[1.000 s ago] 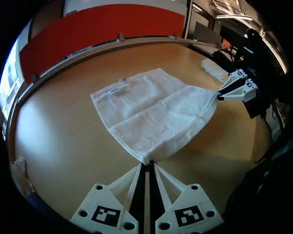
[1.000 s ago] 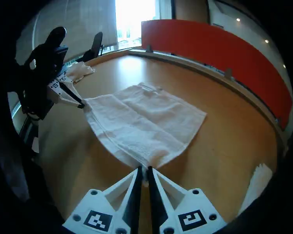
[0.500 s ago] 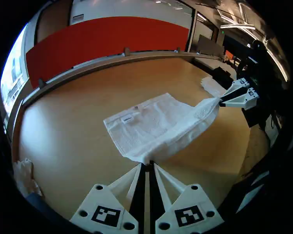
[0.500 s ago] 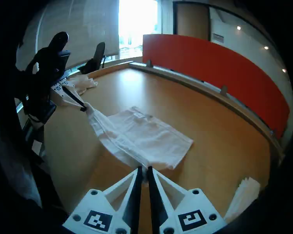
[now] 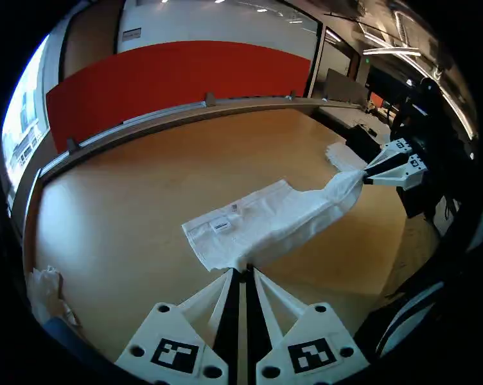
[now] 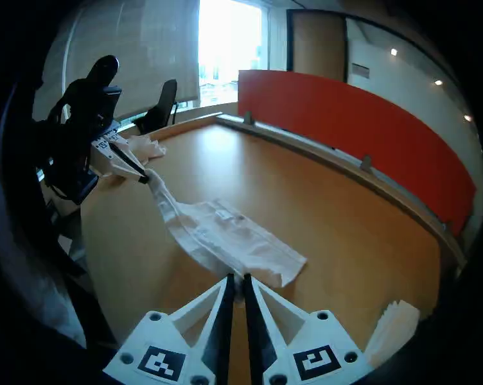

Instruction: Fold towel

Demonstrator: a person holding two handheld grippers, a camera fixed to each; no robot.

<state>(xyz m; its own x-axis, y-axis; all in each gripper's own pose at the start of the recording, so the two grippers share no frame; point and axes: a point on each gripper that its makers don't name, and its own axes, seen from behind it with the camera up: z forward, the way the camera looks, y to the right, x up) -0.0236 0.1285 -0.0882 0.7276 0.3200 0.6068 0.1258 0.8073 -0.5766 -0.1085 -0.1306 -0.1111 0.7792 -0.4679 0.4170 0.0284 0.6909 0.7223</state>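
Note:
A white towel (image 5: pixel 267 221) hangs between both grippers above the wooden table, its far edge still resting on the top. My left gripper (image 5: pixel 245 271) is shut on one near corner. At the right of that view, the right gripper (image 5: pixel 367 180) pinches the other corner. In the right gripper view the towel (image 6: pixel 222 237) sags from my right gripper (image 6: pixel 237 280), shut on its corner, up to the left gripper (image 6: pixel 142 179) at the left. A small label (image 5: pixel 221 225) shows on the towel.
The wooden table (image 5: pixel 145 186) has a raised rim and a red divider panel (image 5: pixel 177 77) behind it. Crumpled white cloths lie at its edges (image 5: pixel 42 289) (image 6: pixel 142 147) (image 6: pixel 395 324). Office chairs (image 6: pixel 161 102) stand by the window.
Both grippers have risen and pulled back with the towel corners. The near half of the towel lifted off the table, and the cloth now looks narrow and draped.

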